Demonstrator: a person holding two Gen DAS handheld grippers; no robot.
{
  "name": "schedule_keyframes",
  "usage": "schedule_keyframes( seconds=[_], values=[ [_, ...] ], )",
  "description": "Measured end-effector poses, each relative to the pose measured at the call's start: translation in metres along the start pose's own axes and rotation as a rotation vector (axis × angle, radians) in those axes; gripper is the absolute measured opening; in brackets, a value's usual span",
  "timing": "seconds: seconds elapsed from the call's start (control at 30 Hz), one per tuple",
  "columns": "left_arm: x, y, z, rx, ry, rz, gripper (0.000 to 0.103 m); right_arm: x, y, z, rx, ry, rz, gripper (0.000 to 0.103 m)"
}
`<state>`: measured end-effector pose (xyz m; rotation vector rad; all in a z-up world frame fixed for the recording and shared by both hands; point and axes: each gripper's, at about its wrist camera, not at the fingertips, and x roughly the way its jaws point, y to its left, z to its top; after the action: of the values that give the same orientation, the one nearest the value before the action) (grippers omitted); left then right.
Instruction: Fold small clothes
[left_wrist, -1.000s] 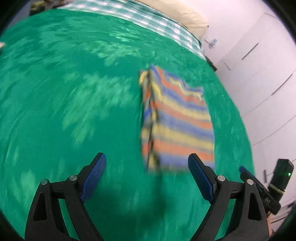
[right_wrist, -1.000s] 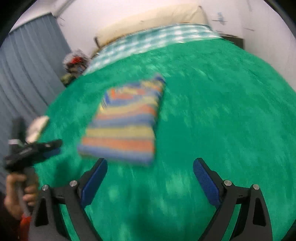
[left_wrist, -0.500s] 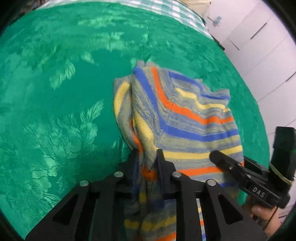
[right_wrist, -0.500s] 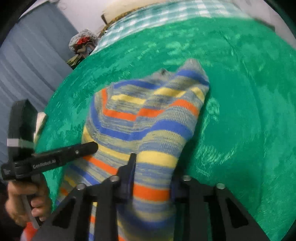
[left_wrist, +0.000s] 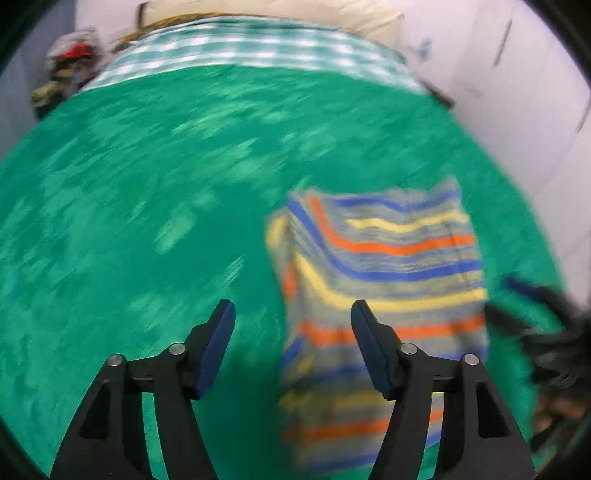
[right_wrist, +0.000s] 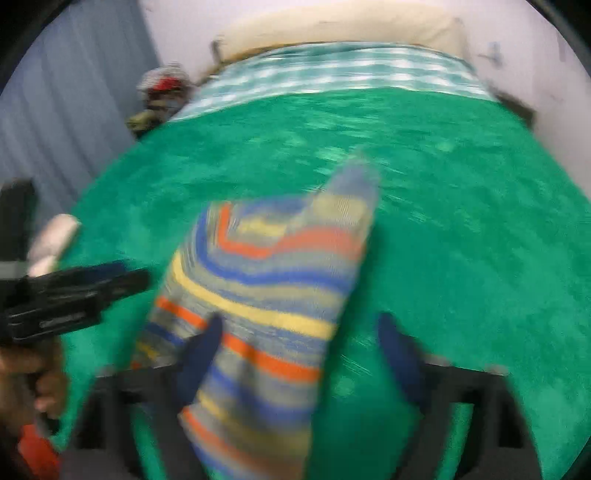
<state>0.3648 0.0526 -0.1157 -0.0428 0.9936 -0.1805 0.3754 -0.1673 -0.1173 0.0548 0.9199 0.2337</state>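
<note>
Half a second before this moment, both grippers were pinching the near edge of the striped knit garment (left_wrist: 388, 280), each with its jaws pressed together on the fabric. At this moment both had let go. The left gripper (left_wrist: 291, 347) had just been opening its jaws: they stood spread, with only the green bedspread (left_wrist: 147, 206) showing between them. In the left wrist view the garment lay from about 2 o'clock down to 5 o'clock, partly behind the right-hand finger (left_wrist: 373, 354), and no pad pressed on it.

The right gripper (right_wrist: 303, 365) had also just been opening. Its jaws were wide apart. The garment (right_wrist: 266, 291) passed between them, close to the left-hand finger (right_wrist: 201, 358), but the picture was much blurred, so it could not be told whether that pad was touching the cloth. It did not look clamped.

Compared with one second before, the garment looked shorter and thicker, with its stripes bending over at the far end, so probably one fold was made and released. It lay on the bedspread near the person, well apart from the checked sheet (right_wrist: 332, 74) at 12 o'clock. In the right wrist view the other gripper appeared at 9 o'clock, with the person's hand (right_wrist: 33, 384) at 8 o'clock.

Judged from this, the fold step seemed finished, and the next need was likely smoothing or a second fold.
</note>
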Motion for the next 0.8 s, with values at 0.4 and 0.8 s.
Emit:
schedule_keyframes(
  seconds=[0.4, 0.8],
  values=[
    [-0.145, -0.033, -0.127, 0.112, -0.131, 0.244, 0.102, -0.131, 0.017, -0.116, -0.122, 0.055, -0.138, 0.098],
    [-0.195, -0.038, -0.196, 0.004, -0.02, 0.34, 0.102, -0.208, 0.047, -0.179, -0.004, 0.037, -0.091, 0.098]
  ],
)
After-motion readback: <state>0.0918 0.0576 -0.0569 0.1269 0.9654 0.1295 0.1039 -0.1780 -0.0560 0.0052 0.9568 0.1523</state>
